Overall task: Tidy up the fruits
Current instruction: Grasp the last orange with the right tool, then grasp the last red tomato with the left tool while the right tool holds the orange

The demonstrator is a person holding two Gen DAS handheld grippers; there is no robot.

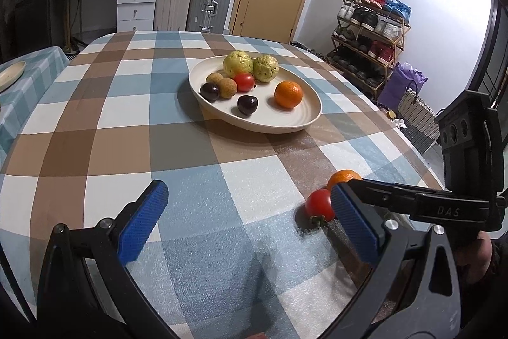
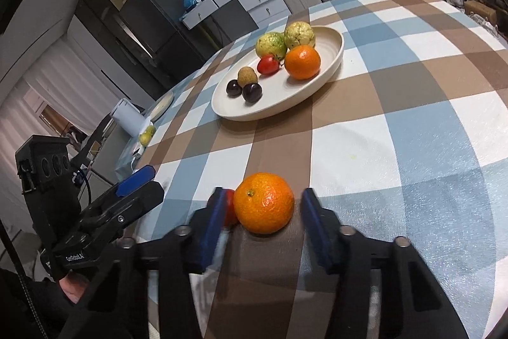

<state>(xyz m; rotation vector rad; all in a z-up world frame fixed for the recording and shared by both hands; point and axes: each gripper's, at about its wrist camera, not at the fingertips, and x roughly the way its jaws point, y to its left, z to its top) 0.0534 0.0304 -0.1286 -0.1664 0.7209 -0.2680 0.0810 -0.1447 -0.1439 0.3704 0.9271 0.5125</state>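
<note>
A cream plate on the checked tablecloth holds two green guavas, an orange, a tomato, dark plums and longans. A loose orange and a loose tomato lie side by side near the table's front edge. My right gripper is open, its fingers on either side of the loose orange, not touching. My left gripper is open and empty, low over the cloth, with the tomato just beyond its right fingertip.
A second table with a small plate stands to the left. Suitcases, drawers and a door are behind the table, a shoe rack and bags to the right. The right gripper's body reaches in beside the left one.
</note>
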